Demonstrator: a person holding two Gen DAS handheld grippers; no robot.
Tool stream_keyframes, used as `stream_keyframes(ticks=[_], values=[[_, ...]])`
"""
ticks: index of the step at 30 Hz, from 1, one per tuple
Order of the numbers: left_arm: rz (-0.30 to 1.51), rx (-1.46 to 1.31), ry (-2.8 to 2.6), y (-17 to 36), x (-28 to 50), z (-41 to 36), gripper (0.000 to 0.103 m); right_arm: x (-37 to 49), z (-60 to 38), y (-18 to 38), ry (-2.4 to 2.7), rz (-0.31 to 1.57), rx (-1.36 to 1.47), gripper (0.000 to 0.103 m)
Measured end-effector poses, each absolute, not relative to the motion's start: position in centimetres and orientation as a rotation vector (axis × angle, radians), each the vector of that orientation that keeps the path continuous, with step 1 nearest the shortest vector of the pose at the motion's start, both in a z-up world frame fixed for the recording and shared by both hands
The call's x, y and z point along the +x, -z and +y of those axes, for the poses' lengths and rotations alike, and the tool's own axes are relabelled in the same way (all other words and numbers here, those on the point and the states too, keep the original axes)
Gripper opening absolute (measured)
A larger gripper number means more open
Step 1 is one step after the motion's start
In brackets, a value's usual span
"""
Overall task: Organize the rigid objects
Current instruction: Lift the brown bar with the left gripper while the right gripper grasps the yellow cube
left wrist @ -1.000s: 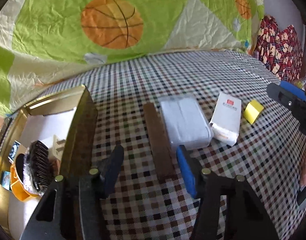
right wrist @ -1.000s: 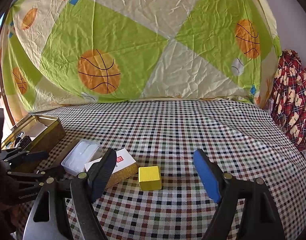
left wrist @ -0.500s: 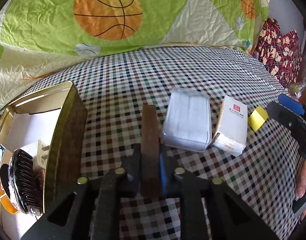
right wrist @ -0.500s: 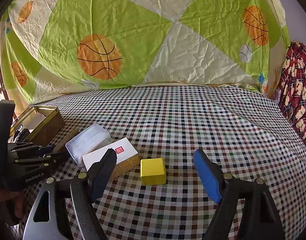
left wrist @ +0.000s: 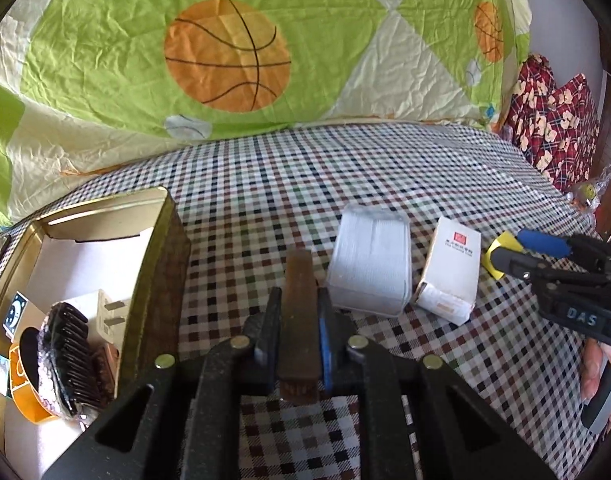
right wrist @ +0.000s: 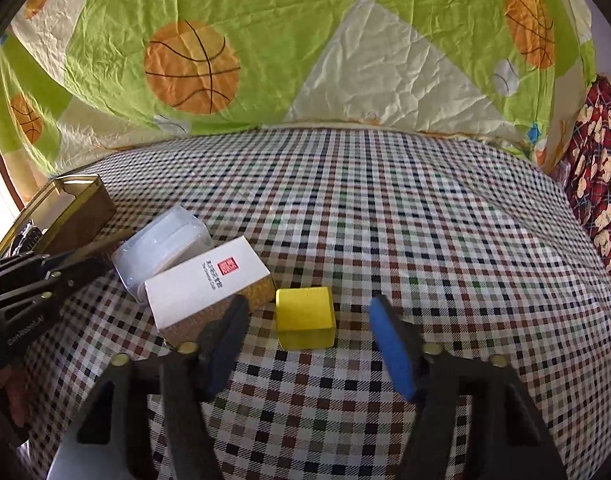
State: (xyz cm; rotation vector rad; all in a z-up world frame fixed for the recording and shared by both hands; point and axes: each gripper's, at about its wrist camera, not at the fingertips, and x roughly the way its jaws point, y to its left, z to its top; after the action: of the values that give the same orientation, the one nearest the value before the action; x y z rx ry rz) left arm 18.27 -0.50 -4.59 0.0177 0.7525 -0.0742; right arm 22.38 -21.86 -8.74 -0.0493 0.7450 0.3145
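Observation:
A flat brown bar (left wrist: pixel 299 292) lies lengthwise on the checked cloth, and my left gripper (left wrist: pixel 297 332) is shut on its near end. To its right sit a clear plastic box (left wrist: pixel 369 264) and a white carton (left wrist: pixel 449 272). In the right wrist view a yellow block (right wrist: pixel 303 316) stands between the jaws of my right gripper (right wrist: pixel 307 320). Those jaws are closing, with a gap still showing on each side of the block. The same carton (right wrist: pixel 205 280) lies just left of the block, close to the left finger. From the left wrist view, the right gripper (left wrist: pixel 525 248) hides most of the block.
A gold tin box (left wrist: pixel 105 216) stands open at the left, holding a black brush (left wrist: pixel 65 352), a white plug and an orange tape roll. A basketball-print quilt (right wrist: pixel 305 40) rises behind the checked surface. A red patterned cloth (right wrist: pixel 597 168) hangs at the right edge.
The left jaws came together on the brown bar and stayed shut on it. The right gripper moved down and nearer to the yellow block, and its jaws narrowed around it.

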Motion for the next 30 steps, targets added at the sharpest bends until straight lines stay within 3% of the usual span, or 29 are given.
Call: stream_keyframes(ticks=[1,3,4,30], values=[[0.736,0.019,0.073,4.4,18.1,-0.5,0.014,22.7,-22.0,9.0,-0.322,0.763,-0.04,0.05],[0.71,0.024,0.064,4.1,17.7,-0.6,0.014,23.0,-22.3,9.2,-0.342,0.78,-0.012,0.034],[0.693,0.024,0.061,3.9,17.5,-0.5,0.014,22.9,-22.5,9.2,-0.345,0.779,-0.004,0.033],[0.478,0.014,0.047,1.9,14.1,-0.1,0.014,19.6,-22.1,6.6,-0.32,0.568,-0.056,0.033]])
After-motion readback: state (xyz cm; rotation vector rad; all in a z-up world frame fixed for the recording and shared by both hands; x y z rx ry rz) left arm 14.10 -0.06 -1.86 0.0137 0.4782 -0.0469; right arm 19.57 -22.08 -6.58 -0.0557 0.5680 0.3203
